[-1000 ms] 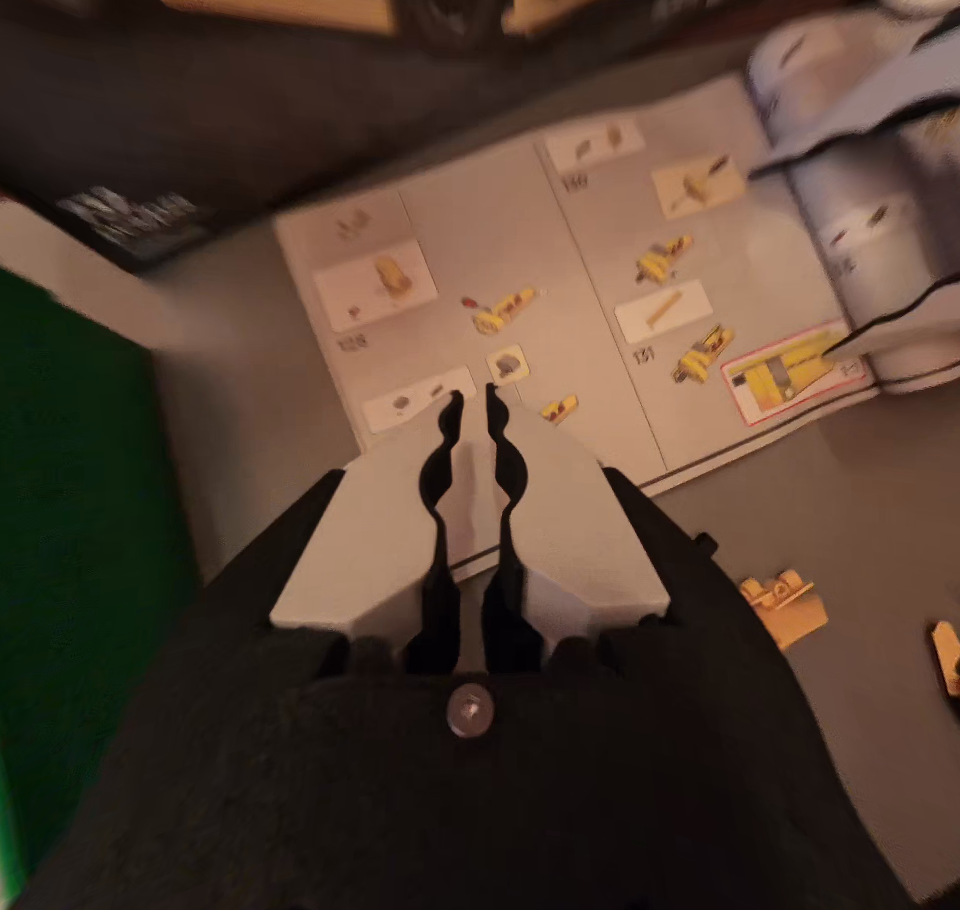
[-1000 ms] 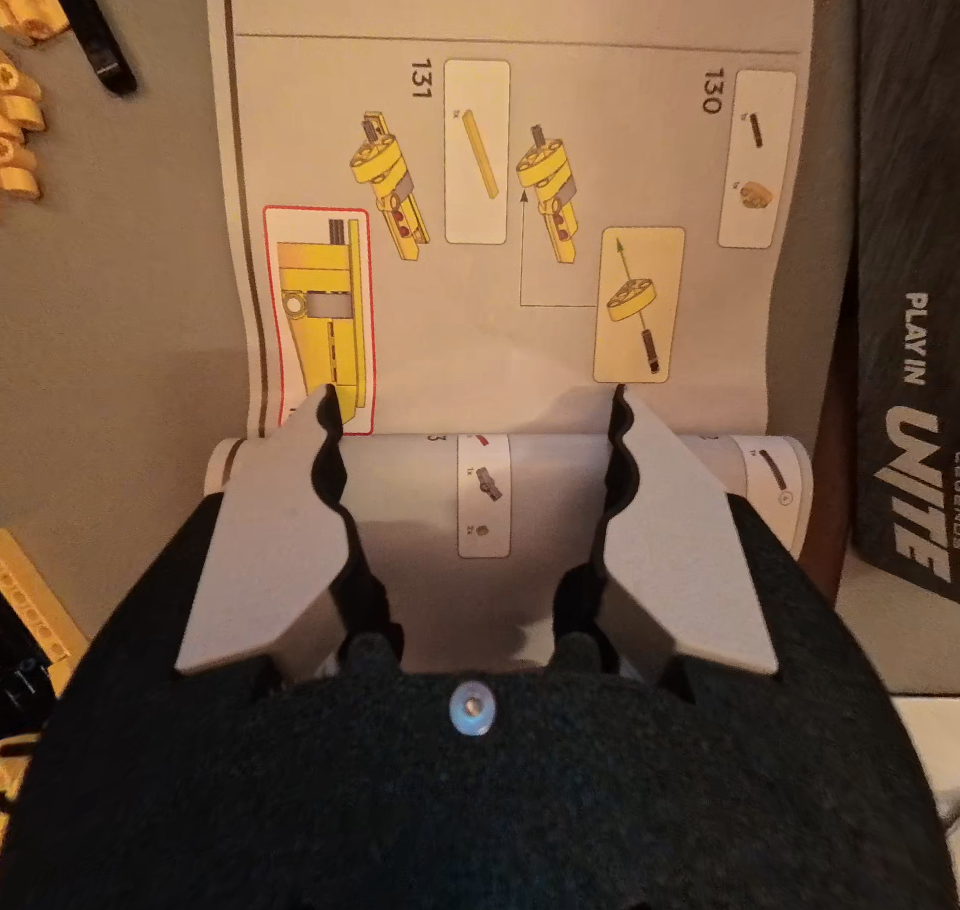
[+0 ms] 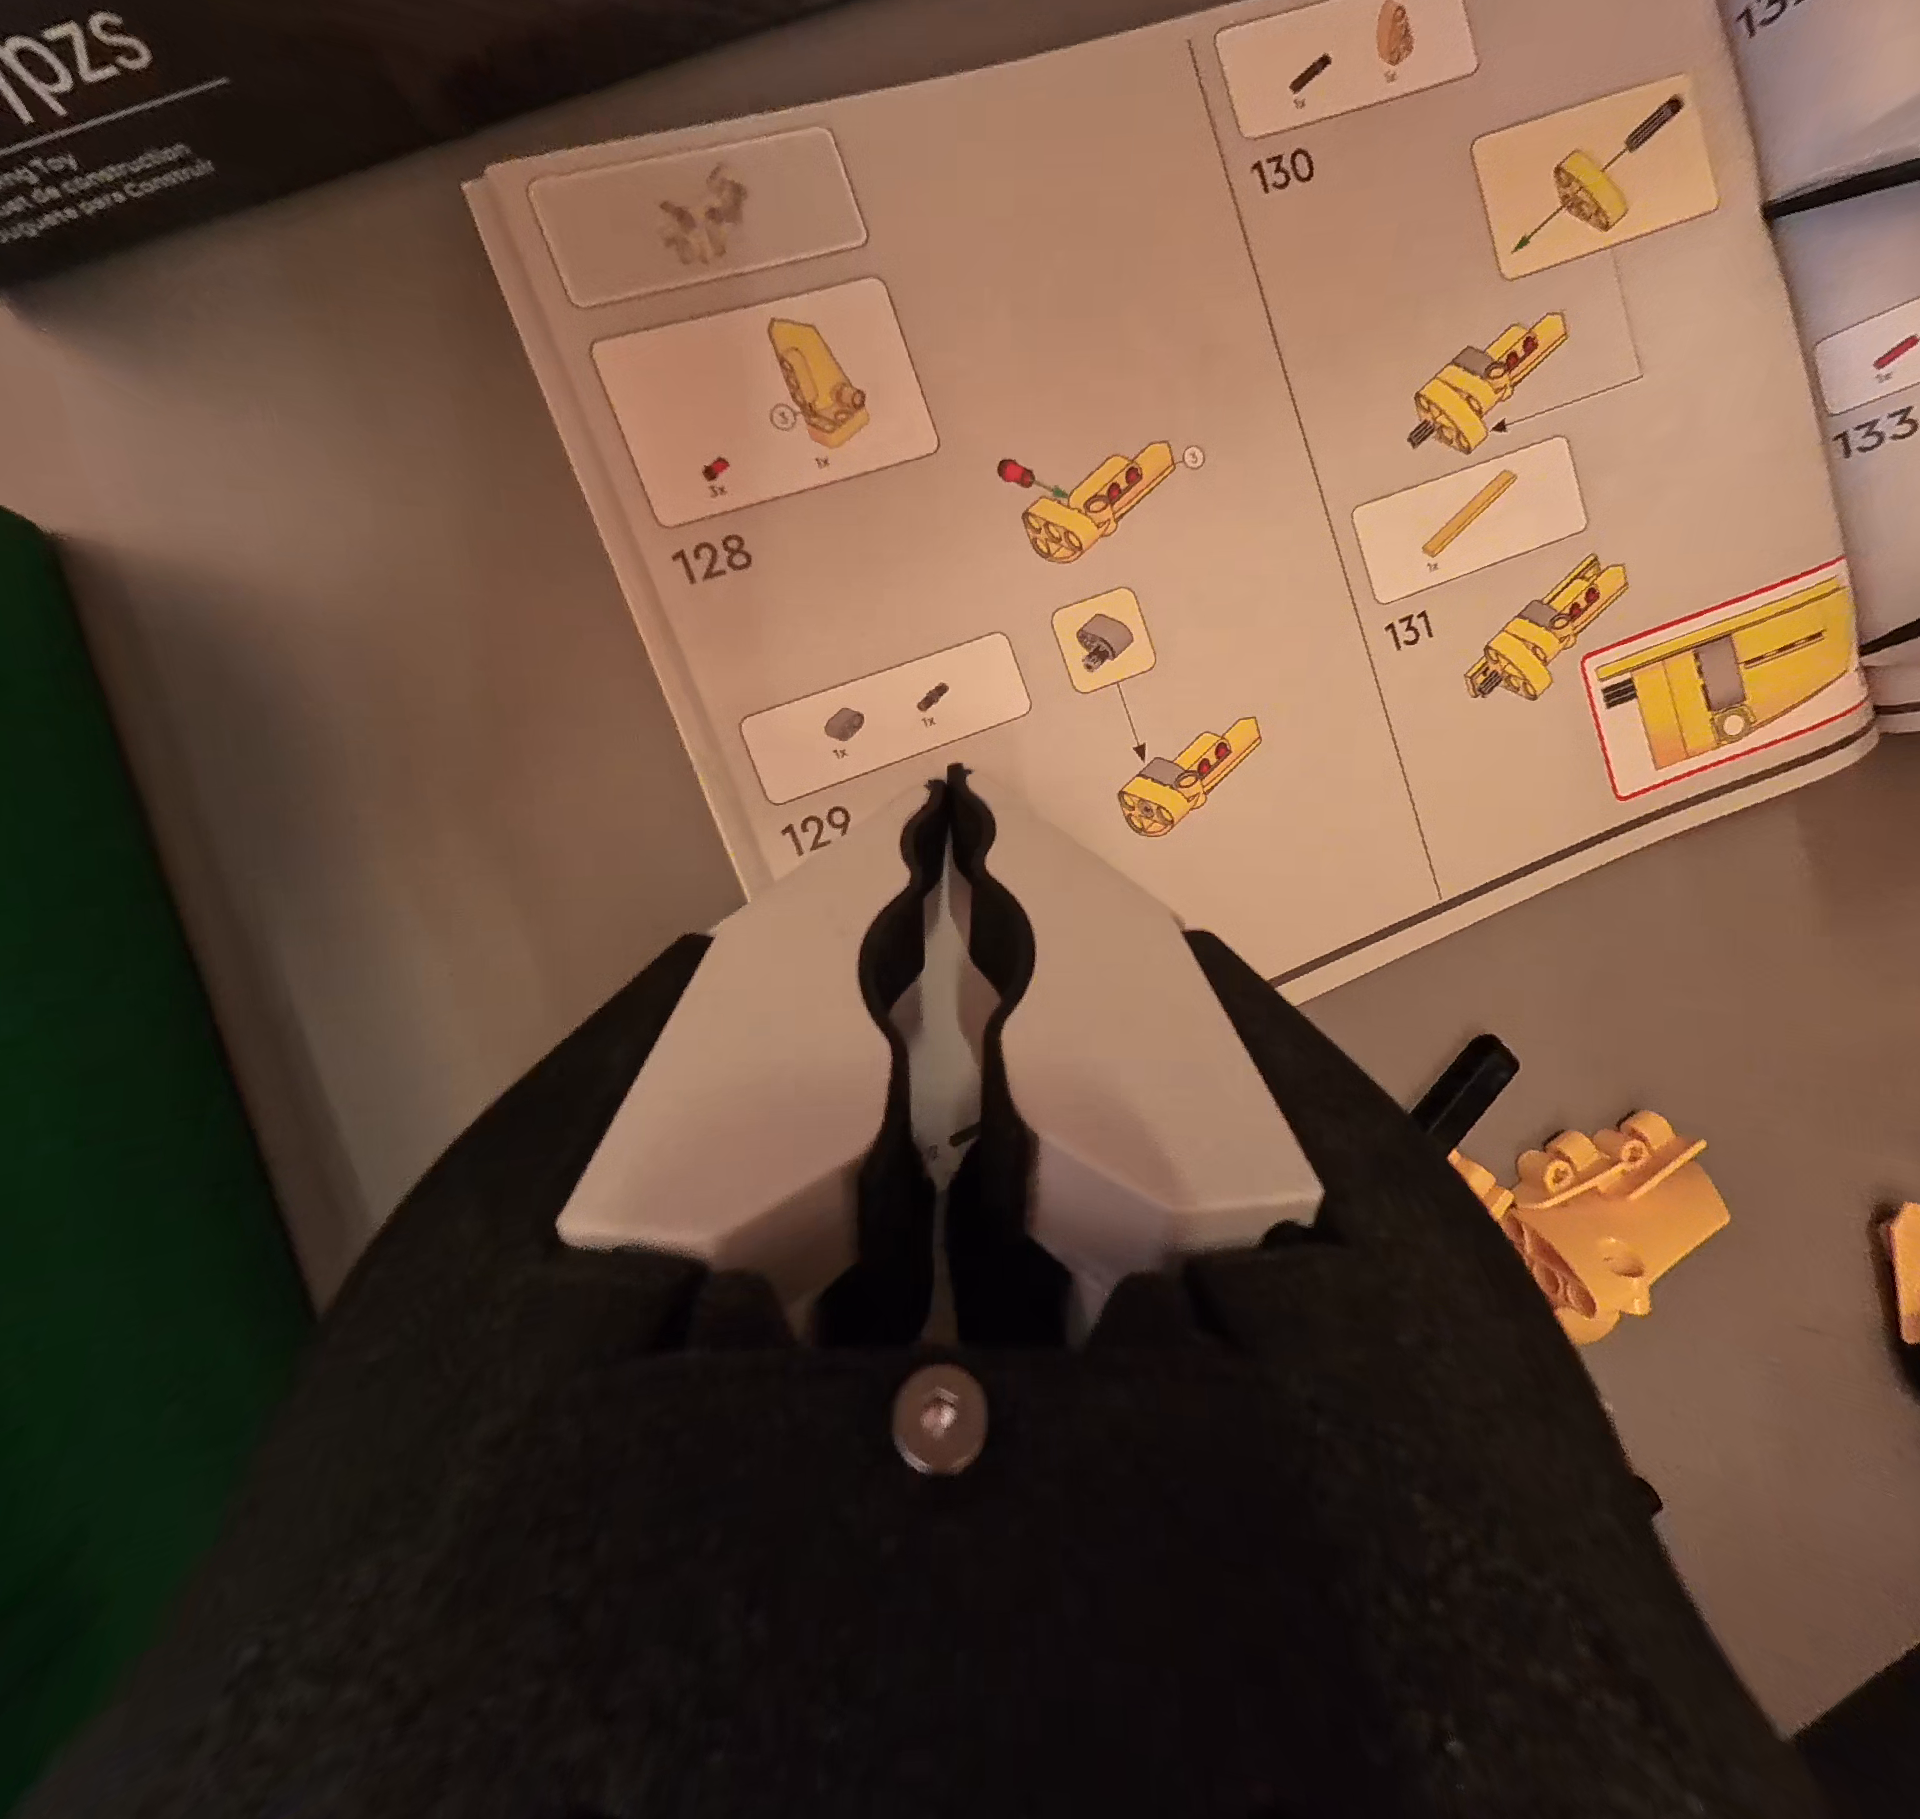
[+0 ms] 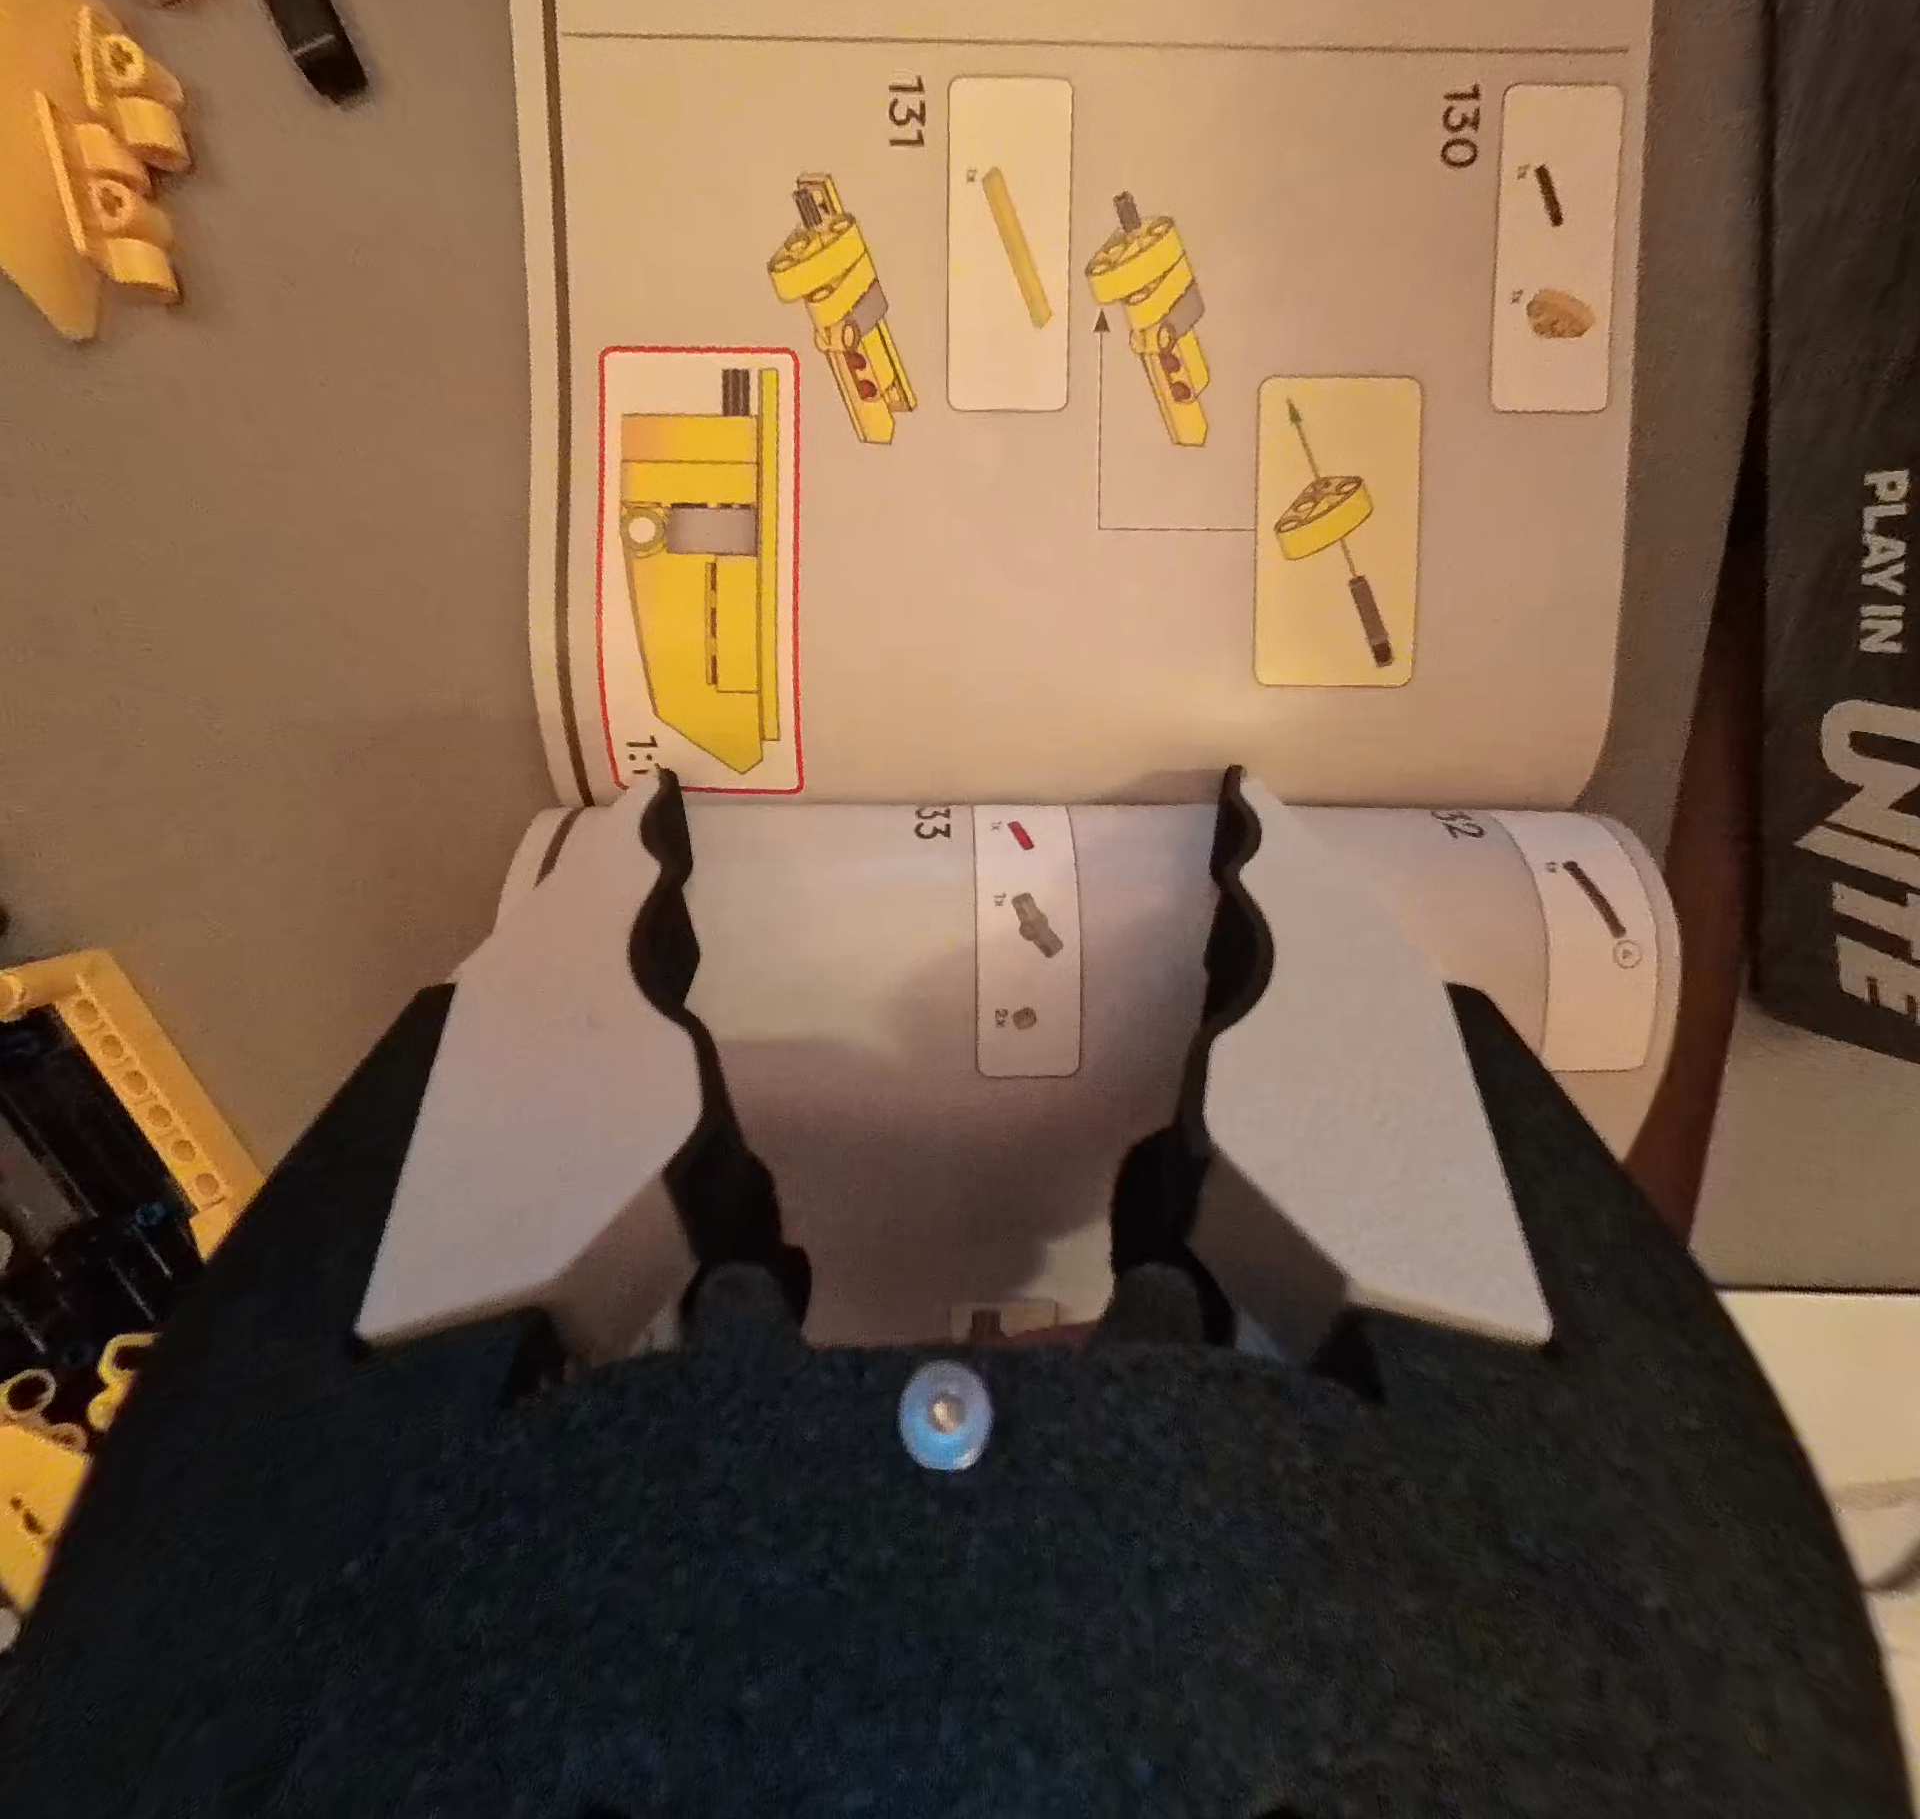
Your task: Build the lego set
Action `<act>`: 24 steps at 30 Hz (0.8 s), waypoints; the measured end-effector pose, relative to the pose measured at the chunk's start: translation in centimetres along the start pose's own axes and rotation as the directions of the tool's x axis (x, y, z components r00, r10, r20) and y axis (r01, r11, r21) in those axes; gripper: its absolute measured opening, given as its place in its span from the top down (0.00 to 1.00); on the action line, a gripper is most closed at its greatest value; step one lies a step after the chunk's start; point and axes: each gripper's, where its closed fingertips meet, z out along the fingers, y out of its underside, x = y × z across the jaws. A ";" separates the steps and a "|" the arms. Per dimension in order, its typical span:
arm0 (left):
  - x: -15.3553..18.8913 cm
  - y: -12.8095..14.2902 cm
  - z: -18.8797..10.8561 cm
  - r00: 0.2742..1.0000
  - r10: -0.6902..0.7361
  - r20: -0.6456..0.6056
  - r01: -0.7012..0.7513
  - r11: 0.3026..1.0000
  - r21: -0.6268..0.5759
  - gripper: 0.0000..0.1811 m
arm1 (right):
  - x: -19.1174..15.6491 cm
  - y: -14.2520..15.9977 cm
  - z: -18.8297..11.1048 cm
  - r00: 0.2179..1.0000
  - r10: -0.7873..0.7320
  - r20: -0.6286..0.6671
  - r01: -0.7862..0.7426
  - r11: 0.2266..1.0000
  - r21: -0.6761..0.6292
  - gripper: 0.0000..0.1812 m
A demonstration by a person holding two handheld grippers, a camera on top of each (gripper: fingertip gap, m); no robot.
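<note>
A: Since the instruction booklet (image 3: 1091,522) lies open mid-build, how far along?

B: Partway. Left gripper (image 3: 951,782) pinched together, empty; right gripper (image 4: 945,782) spread wide. Yellow sub-assembly (image 3: 1600,1219) waits at four o'clock, unattached.

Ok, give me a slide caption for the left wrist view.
Shut left gripper over the open instruction booklet.

Grey desk (image 3: 395,626) carries open instruction booklet (image 3: 1039,367) lying flat — far pages curled into roll (image 4: 831,928). Yellow lego piece (image 3: 1600,1219) beside booklet's near edge, black rod (image 3: 1465,1073) just next to it. Black box (image 4: 1849,522) along booklet's far side; green object (image 3: 94,1146) at desk's left — kind unclear.
</note>
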 end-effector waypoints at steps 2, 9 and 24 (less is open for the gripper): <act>-0.2 0.1 -0.1 1.000 -0.003 0.005 0.003 1.000 -0.004 1.00 | 0.0 0.0 0.0 1.000 0.003 -0.005 -0.003 1.000 0.011 0.45; 0.0 0.3 -0.2 1.000 0.022 0.018 -0.021 0.999 -0.025 1.00 | -1.2 0.0 -2.2 0.997 0.070 -0.011 -0.069 0.994 0.082 0.51; 18.8 3.9 -8.0 0.890 0.386 -0.241 -0.332 0.913 0.236 0.76 | -18.4 11.7 -16.0 0.808 0.561 0.178 -0.559 0.637 0.531 0.53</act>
